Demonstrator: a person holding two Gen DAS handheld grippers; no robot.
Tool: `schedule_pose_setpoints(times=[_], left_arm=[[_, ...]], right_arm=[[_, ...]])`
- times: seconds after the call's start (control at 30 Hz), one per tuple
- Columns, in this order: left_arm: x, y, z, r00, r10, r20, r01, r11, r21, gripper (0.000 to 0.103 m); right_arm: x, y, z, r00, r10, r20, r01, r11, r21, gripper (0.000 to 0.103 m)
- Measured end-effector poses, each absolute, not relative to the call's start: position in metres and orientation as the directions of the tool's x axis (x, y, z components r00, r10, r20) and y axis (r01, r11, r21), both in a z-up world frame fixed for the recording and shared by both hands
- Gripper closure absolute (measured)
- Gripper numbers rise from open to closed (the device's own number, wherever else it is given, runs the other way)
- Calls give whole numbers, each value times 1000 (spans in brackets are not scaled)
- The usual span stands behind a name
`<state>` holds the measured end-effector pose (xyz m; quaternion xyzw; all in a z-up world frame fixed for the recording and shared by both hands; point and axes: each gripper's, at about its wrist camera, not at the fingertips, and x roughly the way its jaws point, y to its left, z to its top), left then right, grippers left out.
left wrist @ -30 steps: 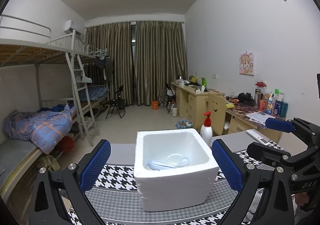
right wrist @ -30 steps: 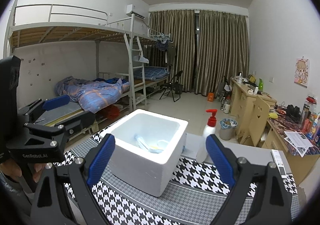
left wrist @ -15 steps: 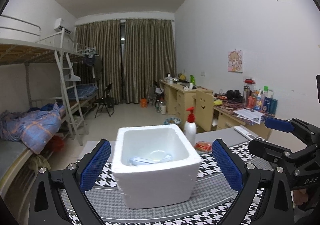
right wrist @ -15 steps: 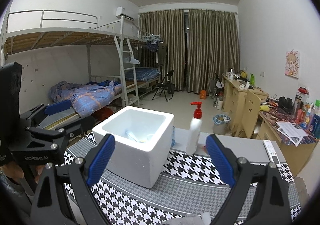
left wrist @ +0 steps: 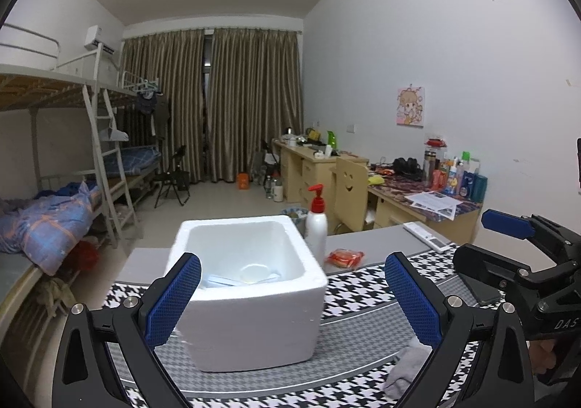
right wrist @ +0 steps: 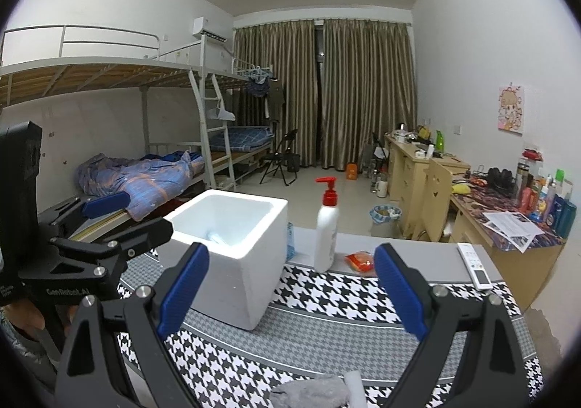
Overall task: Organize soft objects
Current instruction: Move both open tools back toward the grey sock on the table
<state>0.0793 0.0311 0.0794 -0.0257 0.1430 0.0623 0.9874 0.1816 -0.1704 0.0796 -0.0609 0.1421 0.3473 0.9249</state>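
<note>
My bench [right wrist: 417,255] is covered by a black-and-white houndstooth cloth [right wrist: 326,302] with bands of finer grey weave, and bare grey board shows at its far edge. On it sits a white foam box [left wrist: 250,302], blocky with thick rounded walls and a grainy skin; in my left view it fills the space at 12 o'clock, and pale plastic pieces [left wrist: 250,275] lie in its bottom. At 1 o'clock from the box stands a smooth white pump bottle [right wrist: 326,226] with a red head, and just beside that a crinkled orange packet [right wrist: 360,258]. A white remote [right wrist: 474,264] lies at the bench's 3 o'clock edge. The soft thing, a crumpled grey cloth [right wrist: 312,391], lies at 6 o'clock right under my right claw [right wrist: 290,291], whose blue ribbed pads stand wide apart with nothing between them. My left claw [left wrist: 292,297] gapes just as wide and empty. Around us: a metal bunk bed [right wrist: 120,77] with a blue quilt, long drab curtains [right wrist: 323,92], pale wooden desks [right wrist: 410,168] and white walls.
</note>
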Motion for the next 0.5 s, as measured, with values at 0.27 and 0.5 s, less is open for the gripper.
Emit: schedule_pose_setpoints(times=[0.27, 0.5], left_arm=[[84, 11, 73, 952, 82, -295, -88, 996, -9, 1], [85, -1, 72, 953, 52, -298, -55, 998, -2, 1]], right_arm=[[177, -191, 78, 747, 596, -295, -625, 781, -5, 8], [176, -200, 76, 762, 574, -300, -601, 799, 1, 8]])
